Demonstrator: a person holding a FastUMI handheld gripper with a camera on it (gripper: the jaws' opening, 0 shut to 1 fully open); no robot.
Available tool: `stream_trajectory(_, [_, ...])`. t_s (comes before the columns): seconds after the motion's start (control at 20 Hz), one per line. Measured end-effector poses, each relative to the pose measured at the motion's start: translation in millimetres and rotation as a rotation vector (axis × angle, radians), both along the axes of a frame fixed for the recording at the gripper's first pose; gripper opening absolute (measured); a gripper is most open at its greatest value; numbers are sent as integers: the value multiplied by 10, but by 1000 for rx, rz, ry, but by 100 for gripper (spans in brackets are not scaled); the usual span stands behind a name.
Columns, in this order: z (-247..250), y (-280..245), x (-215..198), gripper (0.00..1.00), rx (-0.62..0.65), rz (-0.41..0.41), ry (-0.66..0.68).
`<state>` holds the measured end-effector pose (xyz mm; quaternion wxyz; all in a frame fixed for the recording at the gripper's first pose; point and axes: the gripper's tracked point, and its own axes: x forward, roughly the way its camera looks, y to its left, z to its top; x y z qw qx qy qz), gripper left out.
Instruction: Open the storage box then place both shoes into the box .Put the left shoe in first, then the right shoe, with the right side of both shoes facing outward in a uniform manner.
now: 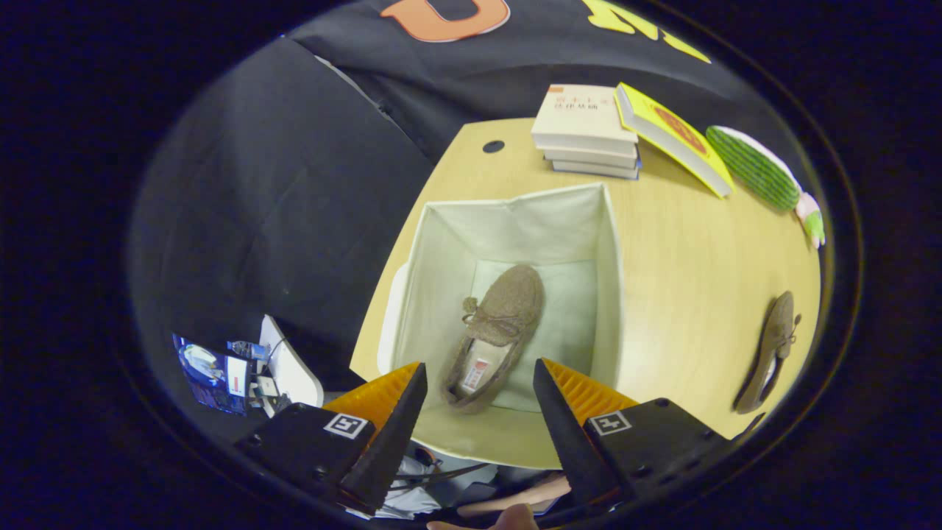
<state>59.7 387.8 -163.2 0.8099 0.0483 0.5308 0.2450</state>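
An open cream fabric storage box (611, 280) stands on the wooden table. One brown suede shoe (497, 331) lies on the box floor, toe pointing away, just ahead of and below my fingers. A second brown shoe (773, 350) rests on the table to the right of the box, seen edge on. My gripper (480, 372) hangs above the near rim of the box, open, with nothing between its fingers.
A stack of books (589, 132) sits beyond the box, a yellow book (673, 136) leaning against it. A green striped plush toy (758, 169) lies at the far right. The table's left edge (401, 243) drops to a dark floor with clutter.
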Motion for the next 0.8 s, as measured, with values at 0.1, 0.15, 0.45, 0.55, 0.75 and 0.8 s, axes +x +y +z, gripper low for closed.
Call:
stream_trajectory(0.1, [213,-252,34,95,-28,-7,-74])
stream_trajectory(0.15, [305,-396,28,97,-36,-13,-97])
stream_trajectory(0.45, [595,-1575,56,100,-106,-131,-196])
stream_trajectory(0.55, [564,-2001,27,100,-121,-184,-200])
stream_trajectory(0.75, [428,-2990,31,100,-128,-312,-177])
stream_trajectory(0.8, [352,-3209,46,100,-137,-342,-167])
